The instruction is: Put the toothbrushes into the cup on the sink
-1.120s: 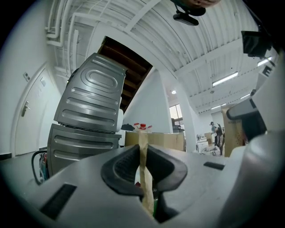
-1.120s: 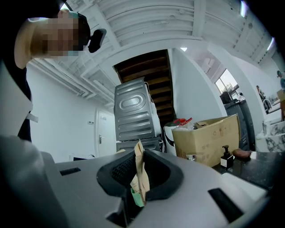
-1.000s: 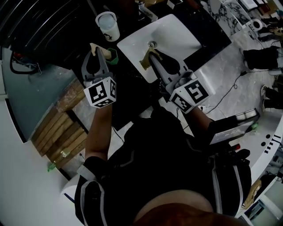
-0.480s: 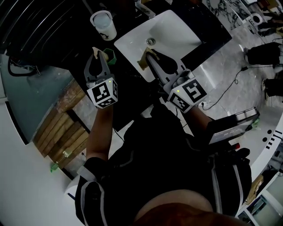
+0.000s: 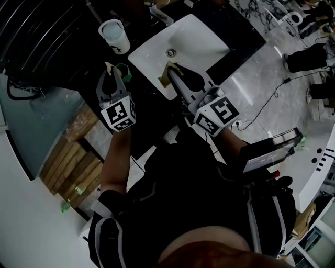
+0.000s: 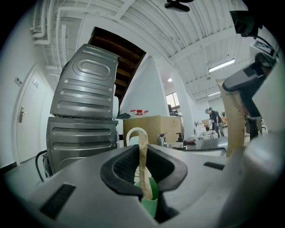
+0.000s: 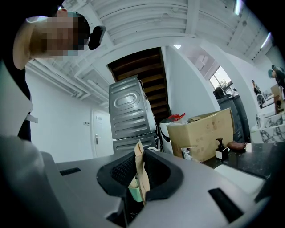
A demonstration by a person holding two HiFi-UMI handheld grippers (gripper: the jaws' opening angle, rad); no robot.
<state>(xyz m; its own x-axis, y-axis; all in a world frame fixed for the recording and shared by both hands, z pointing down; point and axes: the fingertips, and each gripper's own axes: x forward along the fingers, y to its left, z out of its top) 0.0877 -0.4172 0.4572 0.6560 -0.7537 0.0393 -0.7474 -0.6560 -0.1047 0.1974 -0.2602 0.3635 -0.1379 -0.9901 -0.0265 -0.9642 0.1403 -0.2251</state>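
A white cup [image 5: 114,35] stands on the dark counter left of the white sink [image 5: 204,47]. My left gripper [image 5: 116,72] hovers just below the cup, shut on a toothbrush [image 5: 124,70] in tan paper with a green end. In the left gripper view that toothbrush [image 6: 143,156] stands upright between the closed jaws of the left gripper [image 6: 144,178]. My right gripper [image 5: 171,72] reaches over the sink's near rim, shut on a second tan-wrapped toothbrush [image 5: 166,77]. In the right gripper view this toothbrush [image 7: 140,167] sticks up from the right gripper [image 7: 141,180].
A faucet [image 5: 159,13] sits at the sink's far edge. Wooden slats [image 5: 73,152] lie on the floor at left. A cable [image 5: 261,107] runs across the marble floor at right. Stacked grey machines [image 6: 82,116] and a cardboard box [image 7: 202,133] stand ahead.
The left gripper has sunk a little with its toothbrush, staying near the cup. The right gripper holds still over the sink. Both grips are unchanged.
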